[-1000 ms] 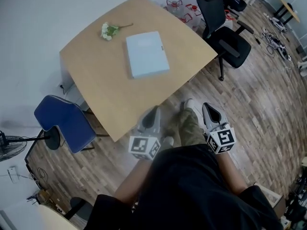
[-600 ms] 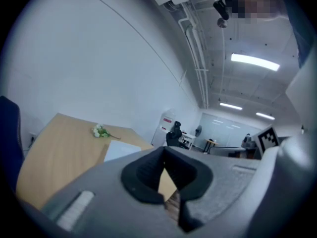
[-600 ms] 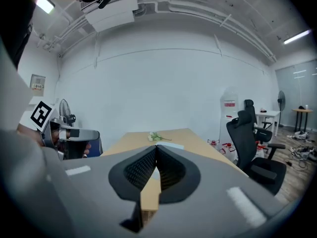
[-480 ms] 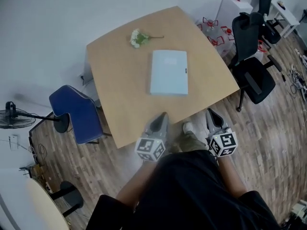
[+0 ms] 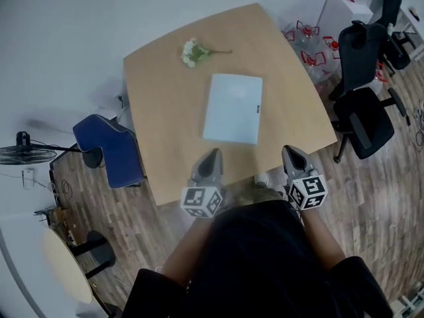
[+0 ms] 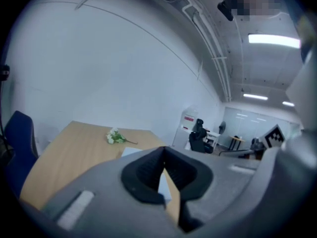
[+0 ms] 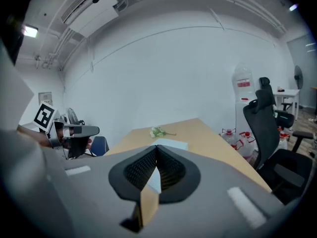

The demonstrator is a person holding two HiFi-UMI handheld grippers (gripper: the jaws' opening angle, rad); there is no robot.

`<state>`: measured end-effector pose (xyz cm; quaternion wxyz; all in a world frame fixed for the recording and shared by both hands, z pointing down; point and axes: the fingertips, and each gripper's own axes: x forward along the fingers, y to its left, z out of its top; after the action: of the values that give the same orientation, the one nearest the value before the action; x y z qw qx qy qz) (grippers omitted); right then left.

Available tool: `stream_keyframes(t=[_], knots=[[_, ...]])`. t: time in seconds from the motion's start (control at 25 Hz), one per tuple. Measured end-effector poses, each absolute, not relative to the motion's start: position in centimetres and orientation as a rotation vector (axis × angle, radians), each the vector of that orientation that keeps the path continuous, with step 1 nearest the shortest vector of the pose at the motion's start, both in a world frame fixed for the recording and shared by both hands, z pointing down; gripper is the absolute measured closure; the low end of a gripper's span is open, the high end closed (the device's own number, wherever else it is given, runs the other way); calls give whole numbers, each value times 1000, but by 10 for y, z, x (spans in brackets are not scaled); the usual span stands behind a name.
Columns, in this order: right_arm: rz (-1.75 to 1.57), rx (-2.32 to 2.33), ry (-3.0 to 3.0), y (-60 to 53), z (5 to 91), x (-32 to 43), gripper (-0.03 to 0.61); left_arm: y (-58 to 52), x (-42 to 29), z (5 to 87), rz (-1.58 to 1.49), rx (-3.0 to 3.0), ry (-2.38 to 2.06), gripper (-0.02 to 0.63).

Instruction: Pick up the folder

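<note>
A pale blue folder [image 5: 232, 108] lay flat near the middle of a wooden bench [image 5: 159, 111], with white flowers [image 5: 192, 52] beyond it. The left tool [image 5: 212, 154] and right tool [image 5: 292, 152] hovered at the bench's near edge, both closed and empty.

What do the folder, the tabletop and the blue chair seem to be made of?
Folder: pale blue, smooth, matte, crisp flat edges; probably plastic or coated card, unclear which.
Tabletop: light, even wood tone with faint sheen; likely laminate or veneer.
Blue chair: dull, soft-looking surface; seems fabric upholstery.
</note>
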<state>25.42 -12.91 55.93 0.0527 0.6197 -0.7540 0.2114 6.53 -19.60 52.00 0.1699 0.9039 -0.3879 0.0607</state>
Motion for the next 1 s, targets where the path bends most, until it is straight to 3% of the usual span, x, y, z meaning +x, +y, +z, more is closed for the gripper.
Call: stream_keyframes(t=[0.48, 1.0], knots=[[724, 1588, -2359, -217, 617, 274, 578, -269, 44, 568, 245, 2322, -1467, 612], [935, 1615, -2266, -265, 676, 239, 569, -323, 31, 651, 329, 2247, -1240, 612]])
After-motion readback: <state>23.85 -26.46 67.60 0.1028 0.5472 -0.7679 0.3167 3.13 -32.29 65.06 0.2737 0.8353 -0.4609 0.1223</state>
